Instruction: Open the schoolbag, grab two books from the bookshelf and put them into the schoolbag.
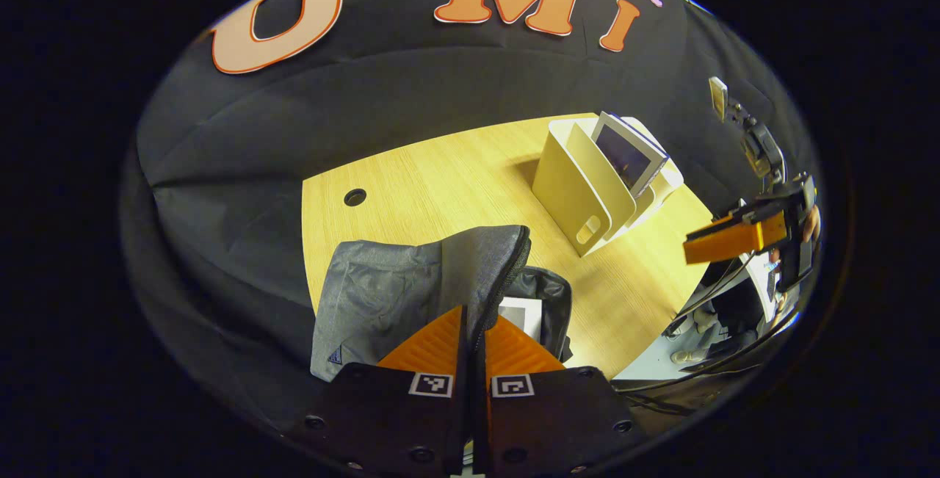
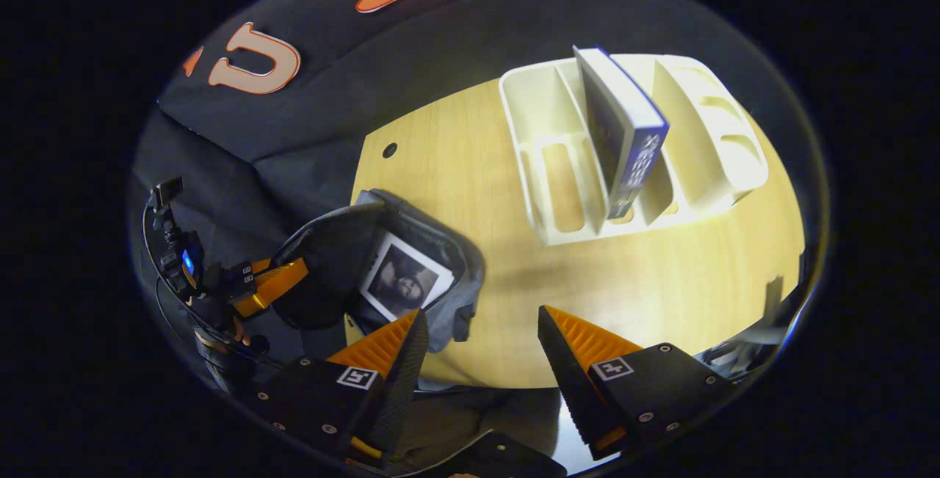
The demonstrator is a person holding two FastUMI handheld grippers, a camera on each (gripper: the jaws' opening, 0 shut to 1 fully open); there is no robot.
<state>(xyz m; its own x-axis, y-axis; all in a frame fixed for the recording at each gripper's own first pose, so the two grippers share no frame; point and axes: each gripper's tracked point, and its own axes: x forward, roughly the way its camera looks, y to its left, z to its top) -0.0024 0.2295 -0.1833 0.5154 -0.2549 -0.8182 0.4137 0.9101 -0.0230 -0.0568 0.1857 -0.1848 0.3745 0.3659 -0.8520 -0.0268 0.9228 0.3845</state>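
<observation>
A pale wood-grain table (image 2: 485, 169) with a round cable hole stands against the booth's creased black cloth wall. The grey fabric schoolbag (image 1: 382, 294) lies open near its front edge with one book (image 2: 405, 280) inside, its raised flap pinched in the closed left gripper (image 1: 472, 331). Another blue-spined book (image 2: 624, 133) leans in the smooth cream plastic bookshelf (image 2: 543, 133), while the right gripper (image 2: 481, 331) hangs with jaws wide and empty

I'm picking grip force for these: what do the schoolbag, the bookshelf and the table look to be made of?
The schoolbag looks like grey woven fabric, matte, judging by its soft folds and zipper edge. The bookshelf seems to be cream moulded plastic, smooth with a slight sheen, with rounded dividers and cut-out slots. The table shows a pale wood grain, probably laminate rather than solid wood; the pictures leave that open.
</observation>
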